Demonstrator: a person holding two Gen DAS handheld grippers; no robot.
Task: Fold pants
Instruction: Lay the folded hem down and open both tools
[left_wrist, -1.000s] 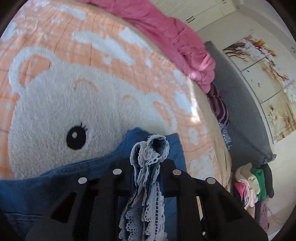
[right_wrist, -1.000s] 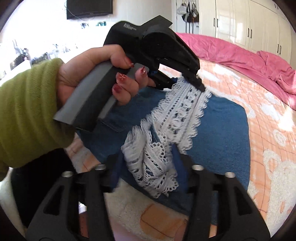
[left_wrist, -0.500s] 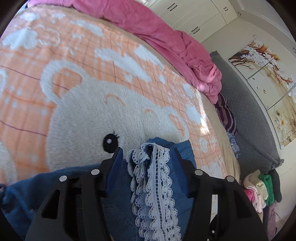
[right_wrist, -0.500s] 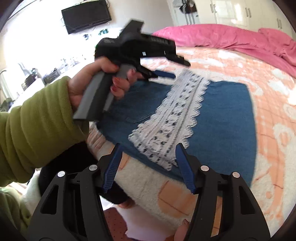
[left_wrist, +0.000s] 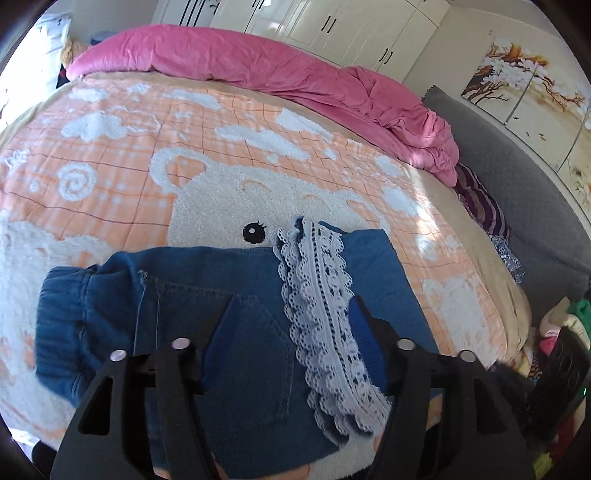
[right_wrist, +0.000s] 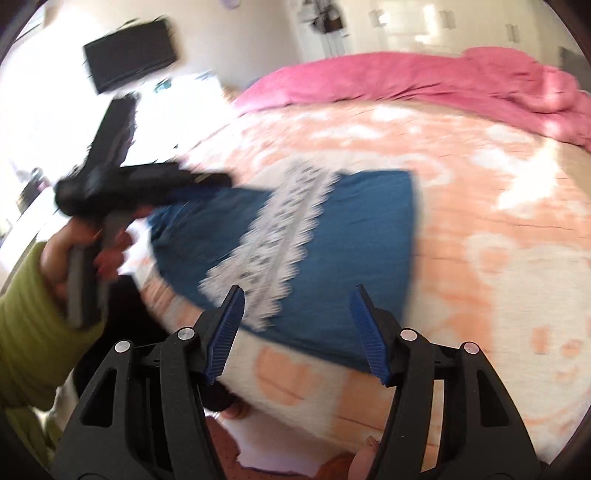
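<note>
Your left gripper (left_wrist: 291, 325) has just been opening, its jaws apart above the pants (left_wrist: 221, 314). Your right gripper (right_wrist: 297, 325) also stands open, empty. Beyond both, the folded denim lies on the blanket (left_wrist: 122, 177), lace trim (left_wrist: 321, 306) on top.

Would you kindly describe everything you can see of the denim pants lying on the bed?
The denim pants are mid-blue, with a gathered waistband at one end, a stitched patch pocket, and white lace trim running across the top layer. They lie folded into a flat, roughly rectangular bundle on the orange bear-print blanket, near the bed's edge. Nothing grips them: the left gripper and the right gripper hover above with jaws apart, the left's having just opened.
</note>
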